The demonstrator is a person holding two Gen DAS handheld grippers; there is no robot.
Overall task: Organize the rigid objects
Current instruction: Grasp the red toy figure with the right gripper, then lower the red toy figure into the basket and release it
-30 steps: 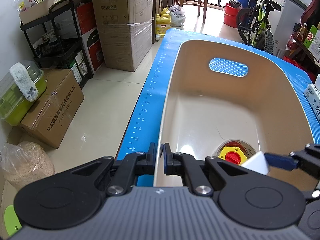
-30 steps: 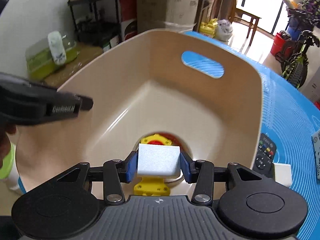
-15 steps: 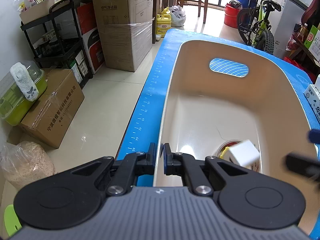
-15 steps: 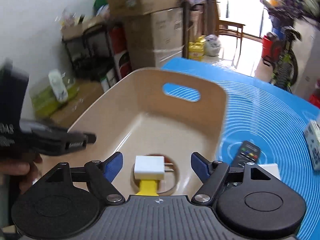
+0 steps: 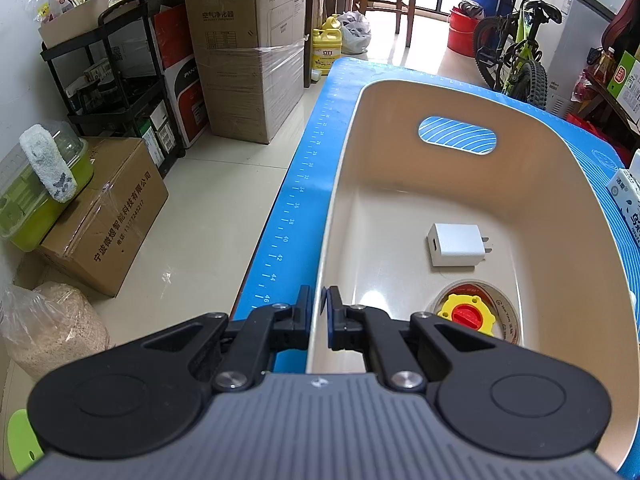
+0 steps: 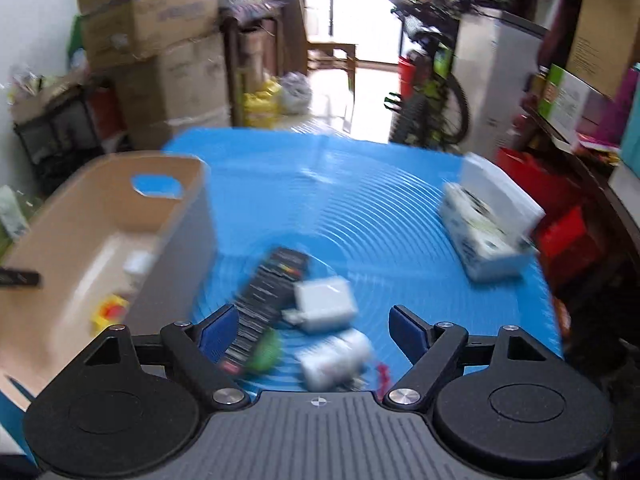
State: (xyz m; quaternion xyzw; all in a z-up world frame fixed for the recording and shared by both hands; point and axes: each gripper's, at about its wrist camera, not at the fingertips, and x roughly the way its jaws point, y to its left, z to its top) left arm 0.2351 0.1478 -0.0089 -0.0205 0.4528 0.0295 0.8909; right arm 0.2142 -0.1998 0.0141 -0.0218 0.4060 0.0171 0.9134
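A beige bin (image 5: 560, 168) stands on the blue mat (image 5: 304, 184). My left gripper (image 5: 319, 312) is shut on the bin's near-left wall. In the bin lie a white charger (image 5: 456, 245), a tape roll (image 5: 502, 304) and a yellow-and-red toy (image 5: 464, 314). My right gripper (image 6: 314, 326) is to the right of the bin (image 6: 176, 216), its jaws opening with nothing between the pads. Below it, blurred, lie a black remote (image 6: 268, 296), a second white charger (image 6: 326, 302), a white object (image 6: 336, 356) and a green object (image 6: 266, 352).
A white tissue box (image 6: 488, 232) sits at the mat's right side. The mat's left edge (image 5: 280, 248) drops to the floor, where cardboard boxes (image 5: 248, 60) and a black shelf (image 5: 108, 80) stand. A bicycle (image 5: 516, 52) is behind the table.
My right gripper let go of the white charger, which now lies in the bin. It then swung right out of the bin to above the remote. The left gripper kept still.
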